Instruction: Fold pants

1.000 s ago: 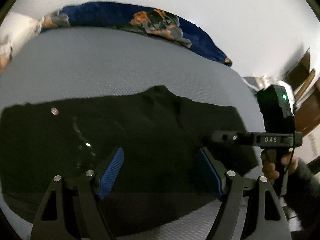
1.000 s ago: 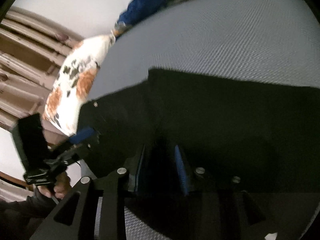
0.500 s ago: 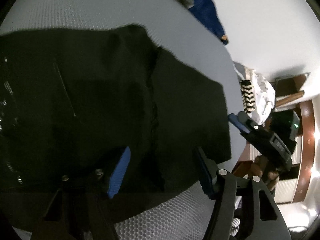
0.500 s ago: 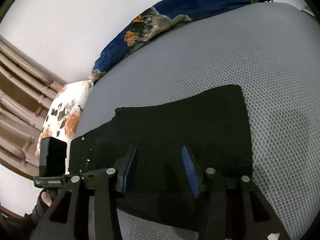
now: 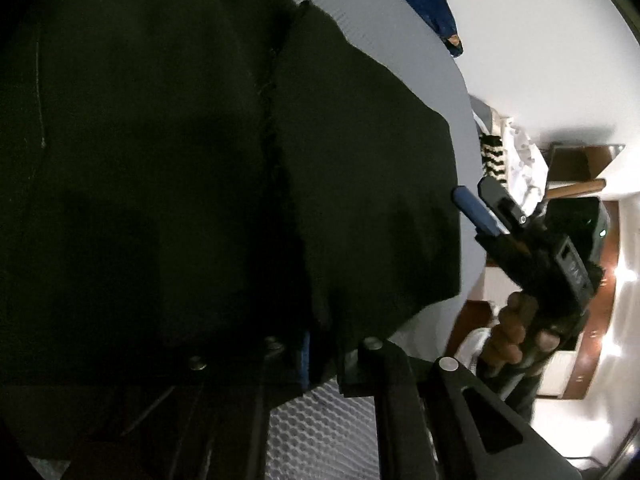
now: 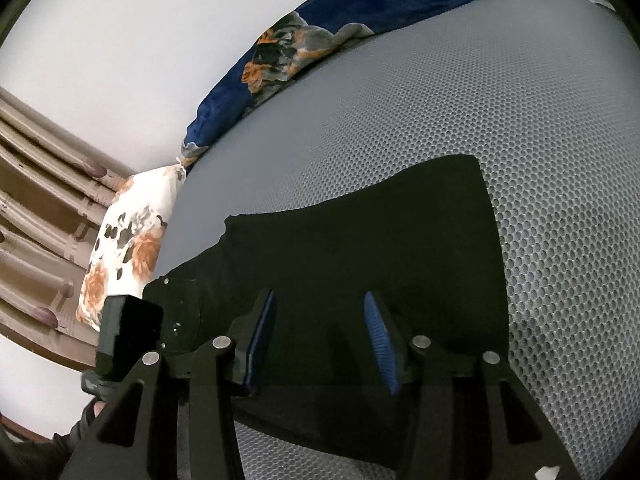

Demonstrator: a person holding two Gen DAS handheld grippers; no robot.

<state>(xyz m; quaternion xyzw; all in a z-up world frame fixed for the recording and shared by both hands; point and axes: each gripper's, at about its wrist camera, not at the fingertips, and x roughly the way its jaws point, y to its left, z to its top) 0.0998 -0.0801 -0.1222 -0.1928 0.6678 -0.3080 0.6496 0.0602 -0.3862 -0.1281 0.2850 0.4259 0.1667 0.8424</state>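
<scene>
Black pants (image 5: 180, 160) lie flat on a grey mesh mattress (image 6: 520, 120). In the left wrist view they fill most of the frame. My left gripper (image 5: 316, 356) is shut on their near edge, and the cloth bunches up around its blue pad. My right gripper (image 6: 320, 336) is open, with both blue pads apart just above the near edge of the pants (image 6: 360, 248), close to their right end. It also shows at the right of the left wrist view as the right gripper (image 5: 476, 208), held by a hand (image 5: 516, 332).
A dark blue flowered blanket (image 6: 360, 20) lies along the mattress's far edge against a white wall. A flowered pillow (image 6: 128, 240) and a brown wooden headboard (image 6: 40, 200) are at the left end. White and striped clothes (image 5: 508, 156) and wooden furniture stand past the right end.
My left gripper came down onto the pants' near edge and shut on it. My right gripper swung towards the right end of the pants and its pads spread wider.
</scene>
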